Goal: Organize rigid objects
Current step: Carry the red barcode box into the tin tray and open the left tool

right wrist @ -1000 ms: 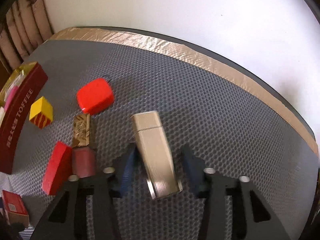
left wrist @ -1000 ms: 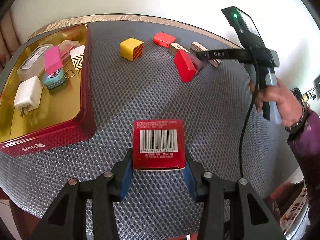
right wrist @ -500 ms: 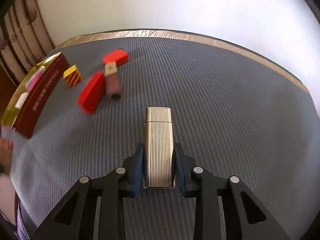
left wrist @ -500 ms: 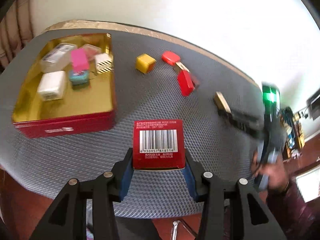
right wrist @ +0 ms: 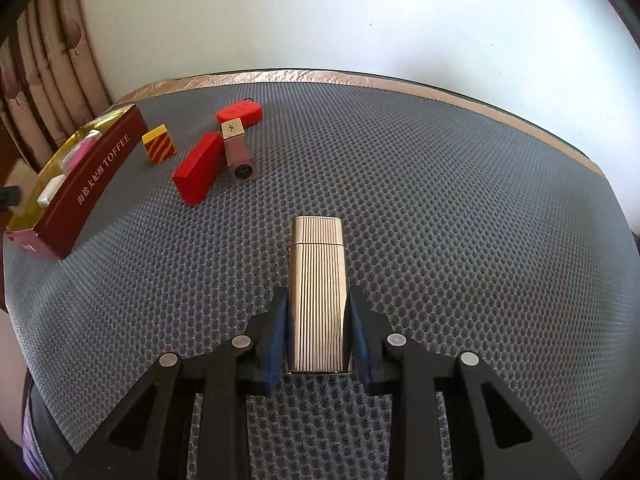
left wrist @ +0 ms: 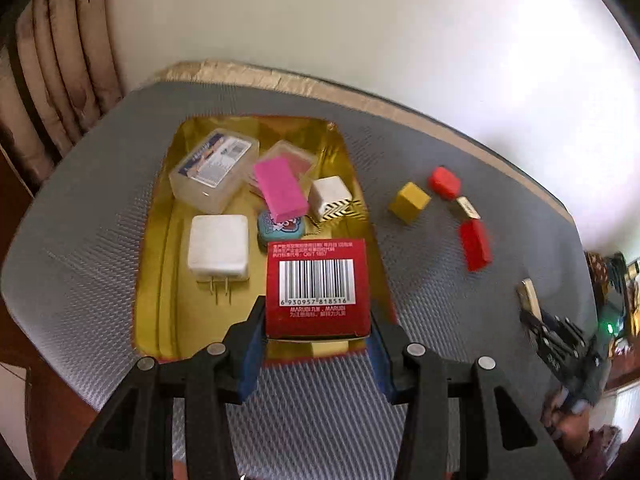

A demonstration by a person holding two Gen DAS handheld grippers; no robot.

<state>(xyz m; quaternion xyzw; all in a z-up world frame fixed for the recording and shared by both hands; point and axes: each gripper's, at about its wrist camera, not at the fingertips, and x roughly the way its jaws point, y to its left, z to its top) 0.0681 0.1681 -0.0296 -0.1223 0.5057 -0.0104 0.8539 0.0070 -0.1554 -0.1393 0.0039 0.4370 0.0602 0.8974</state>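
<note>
My left fingers (left wrist: 318, 344) were clenched on the red cardboard box with the barcode (left wrist: 317, 287), carried over the near end of the gold-lined red toffee tin (left wrist: 154, 280), I judged so it could drop beside the white plug adapter (left wrist: 218, 250). My right fingers (right wrist: 319, 336), which had just been closing, pinched the ribbed gold metal lighter (right wrist: 318, 292) above the grey mesh counter (right wrist: 460, 220), probably bound for the tin too. Farther off, a yellow striped cube (right wrist: 159, 145) and a red block (right wrist: 197, 173) lay loose, unsorted.

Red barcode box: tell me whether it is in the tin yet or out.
Out. The red barcode box is clamped in the left gripper above the tin.
</note>
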